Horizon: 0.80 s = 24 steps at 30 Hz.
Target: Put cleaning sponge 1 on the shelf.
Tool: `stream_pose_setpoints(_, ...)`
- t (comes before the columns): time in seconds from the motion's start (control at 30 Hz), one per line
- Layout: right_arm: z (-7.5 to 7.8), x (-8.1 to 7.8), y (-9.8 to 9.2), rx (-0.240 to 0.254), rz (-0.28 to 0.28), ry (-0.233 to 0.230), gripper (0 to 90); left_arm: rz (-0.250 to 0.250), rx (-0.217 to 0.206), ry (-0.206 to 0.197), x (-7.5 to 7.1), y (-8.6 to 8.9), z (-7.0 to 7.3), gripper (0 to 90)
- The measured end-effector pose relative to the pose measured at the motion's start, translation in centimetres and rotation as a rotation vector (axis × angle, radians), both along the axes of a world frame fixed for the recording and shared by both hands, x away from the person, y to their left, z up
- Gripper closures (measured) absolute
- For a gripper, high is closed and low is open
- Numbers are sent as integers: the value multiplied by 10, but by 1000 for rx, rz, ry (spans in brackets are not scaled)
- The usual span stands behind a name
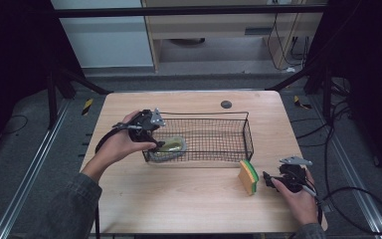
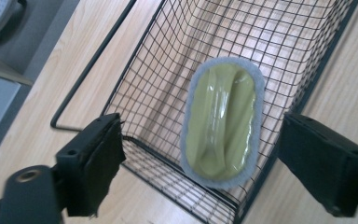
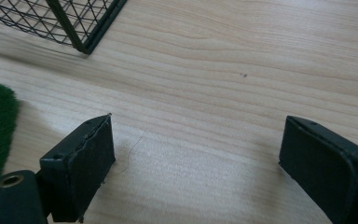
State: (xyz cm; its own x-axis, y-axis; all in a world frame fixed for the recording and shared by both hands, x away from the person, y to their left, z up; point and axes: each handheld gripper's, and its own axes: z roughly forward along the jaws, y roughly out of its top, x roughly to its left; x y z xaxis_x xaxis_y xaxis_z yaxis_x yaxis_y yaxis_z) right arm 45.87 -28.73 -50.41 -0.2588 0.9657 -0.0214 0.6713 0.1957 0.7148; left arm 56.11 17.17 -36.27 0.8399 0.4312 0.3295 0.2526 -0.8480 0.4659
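Since our left gripper [image 2: 200, 172] stands wide open above the black wire mesh basket [image 1: 229, 130], nothing between its jaws, we judge the drop done: the oval olive-green scrubber with the grey felt rim [image 2: 223, 122] lies in the basket's left end. Next is probably the yellow-and-green rectangular sponge [image 1: 248, 177], upright on the light wooden table [image 1: 179, 199] just beside our right gripper [image 3: 193, 158] (jaws wide, empty, not yet around it). We read no labels or writing.
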Motion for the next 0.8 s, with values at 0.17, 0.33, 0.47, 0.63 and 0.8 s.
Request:
stream_pose_setpoints(0.17,10,-13,-2,-11,-4,-3,168,55,-67,7,-14,21,1,91)
stream_pose_setpoints(0.33,18,-30,1,-34,21,0,196,116,-116,8,-28,41,-2,80)
stream_pose_setpoints(0.47,22,-43,5,-31,35,-2,198,158,-138,25,-38,53,-9,72)
stream_pose_setpoints(0.63,25,-55,12,-27,64,8,210,218,-179,41,-51,68,-29,66)
stream_pose_setpoints(0.8,25,-61,17,-29,87,9,216,270,-205,70,-60,80,-58,65)
